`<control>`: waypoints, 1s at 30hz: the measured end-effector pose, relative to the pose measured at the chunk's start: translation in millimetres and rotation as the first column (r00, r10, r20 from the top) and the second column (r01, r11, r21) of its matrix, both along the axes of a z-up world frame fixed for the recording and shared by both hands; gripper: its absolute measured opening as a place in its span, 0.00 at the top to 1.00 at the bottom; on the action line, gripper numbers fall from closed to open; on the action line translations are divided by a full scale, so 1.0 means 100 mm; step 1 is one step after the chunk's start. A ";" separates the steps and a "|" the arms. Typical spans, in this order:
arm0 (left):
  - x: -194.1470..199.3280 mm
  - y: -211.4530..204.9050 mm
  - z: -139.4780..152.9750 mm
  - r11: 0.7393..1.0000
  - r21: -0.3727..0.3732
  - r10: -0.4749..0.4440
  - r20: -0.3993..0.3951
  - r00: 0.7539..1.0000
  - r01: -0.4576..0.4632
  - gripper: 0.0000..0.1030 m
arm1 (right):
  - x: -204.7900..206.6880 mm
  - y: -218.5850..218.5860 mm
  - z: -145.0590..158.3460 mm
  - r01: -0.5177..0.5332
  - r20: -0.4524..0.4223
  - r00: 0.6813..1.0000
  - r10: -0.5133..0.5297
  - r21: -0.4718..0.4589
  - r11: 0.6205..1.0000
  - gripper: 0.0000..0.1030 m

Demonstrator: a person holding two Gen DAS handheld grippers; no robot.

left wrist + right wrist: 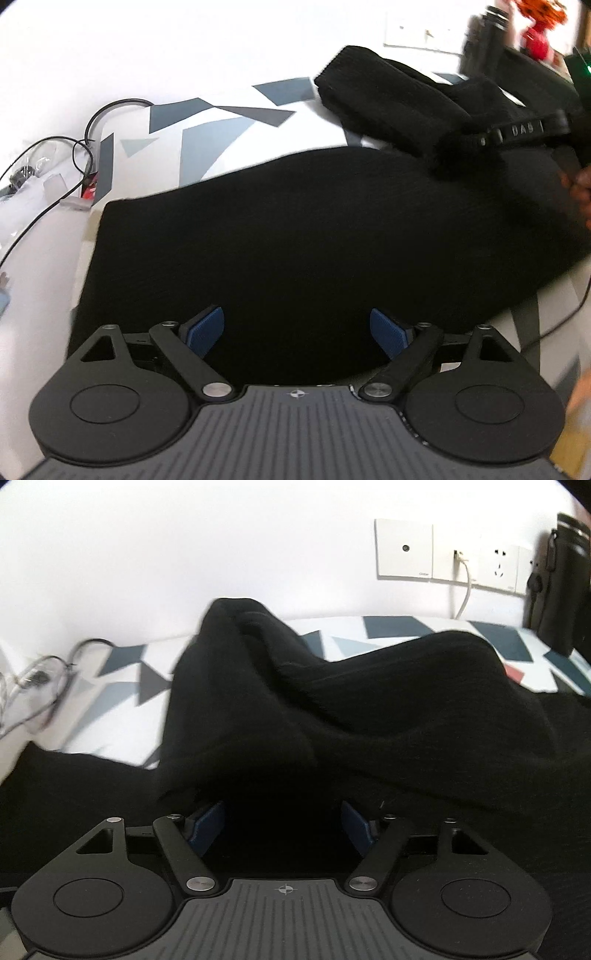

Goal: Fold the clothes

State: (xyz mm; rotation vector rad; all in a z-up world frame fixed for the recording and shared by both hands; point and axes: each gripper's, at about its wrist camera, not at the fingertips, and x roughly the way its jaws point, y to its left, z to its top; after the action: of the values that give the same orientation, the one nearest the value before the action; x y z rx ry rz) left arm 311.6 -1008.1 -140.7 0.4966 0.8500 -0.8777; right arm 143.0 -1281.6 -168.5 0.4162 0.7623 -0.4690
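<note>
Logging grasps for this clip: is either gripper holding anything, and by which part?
The left gripper is open above the black sweater, holding nothing. Sweater folds lie between the right gripper's blue pads; whether they grip cannot be told.

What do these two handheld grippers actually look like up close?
Both look alike. The left gripper and right gripper each have a grey ribbed body with a small crosshair mark, two black round discs, black link bars on silver pins, and ridged blue pads on the fingers. No sleeves show.
</note>
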 end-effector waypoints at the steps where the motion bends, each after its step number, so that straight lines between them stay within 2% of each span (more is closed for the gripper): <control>1: -0.07 0.06 -0.01 0.999 0.024 -0.037 0.023 0.999 0.036 0.12 | -0.07 0.06 0.01 0.002 0.001 1.000 -0.002 0.013 1.000 0.34; 5: -0.33 0.11 -0.09 0.974 0.128 -0.200 0.107 0.974 0.186 0.09 | -0.37 0.26 0.00 0.029 0.024 0.999 -0.032 0.113 0.993 0.34; 7: -0.38 0.10 -0.11 0.972 0.114 -0.222 0.146 0.964 0.206 0.06 | -0.54 0.36 0.01 0.045 0.044 0.998 -0.052 0.158 0.986 0.33; 10: -0.33 0.00 -0.15 0.976 0.073 -0.216 0.151 0.965 0.207 0.05 | -0.71 0.57 0.04 0.027 0.027 0.999 -0.030 0.111 0.993 0.29; 13: -0.23 -0.07 -0.21 0.986 0.002 -0.166 0.167 0.972 0.168 0.04 | -0.84 0.75 0.04 -0.022 0.000 1.000 0.022 0.066 0.998 0.24; 14: -0.19 -0.08 -0.22 0.988 -0.024 -0.147 0.159 0.976 0.152 0.07 | -0.88 0.80 0.05 -0.039 -0.011 0.999 0.040 0.051 0.998 0.23; 15: -0.15 -0.09 -0.24 0.989 -0.050 -0.127 0.148 0.981 0.136 0.11 | -0.93 0.86 0.05 -0.057 -0.022 0.998 0.057 0.036 0.998 0.22; 17: -0.11 -0.07 -0.22 0.989 -0.106 -0.098 0.097 0.990 0.108 0.42 | -1.01 0.97 0.05 -0.092 -0.045 0.995 0.092 0.006 0.996 0.16; 18: -0.09 -0.06 -0.21 0.987 -0.131 -0.084 0.073 0.994 0.093 0.46 | -1.06 1.01 0.05 -0.105 -0.064 0.993 0.104 -0.007 0.994 0.15; 20: -0.12 -0.06 -0.19 0.988 -0.135 -0.066 0.083 0.994 0.076 0.61 | -1.14 1.10 0.04 -0.131 -0.101 0.987 0.127 -0.033 0.991 0.15; 23: -0.17 -0.03 -0.16 0.988 -0.144 -0.037 0.095 0.995 0.050 0.77 | -1.25 1.22 -0.03 -0.174 -0.166 0.973 0.158 -0.086 0.981 0.14; 25: -0.21 0.00 -0.15 0.988 -0.151 -0.017 0.093 0.995 0.031 0.82 | -1.27 1.28 -0.08 -0.207 -0.201 0.964 0.172 -0.168 0.964 0.12; 27: -0.26 0.04 -0.14 0.988 -0.157 0.003 0.089 0.996 0.011 0.84 | -1.31 1.23 -0.09 -0.193 -0.176 0.971 0.161 -0.185 0.963 0.17; 29: -0.33 0.08 -0.13 0.987 -0.162 0.020 0.092 0.996 -0.005 0.85 | -1.35 1.11 -0.08 -0.172 -0.121 0.981 0.154 -0.156 0.973 0.53; 30: -0.38 0.10 -0.13 0.986 -0.164 0.027 0.096 0.995 -0.011 0.86 | -1.38 1.05 -0.08 -0.162 -0.093 0.984 0.150 -0.140 0.977 0.64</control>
State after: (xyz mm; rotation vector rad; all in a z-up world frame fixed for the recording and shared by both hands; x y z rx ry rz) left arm 274.0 -998.4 -153.9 0.3844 0.6861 -0.8896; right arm 5.3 -1176.8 -176.6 0.1977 0.8270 -0.3932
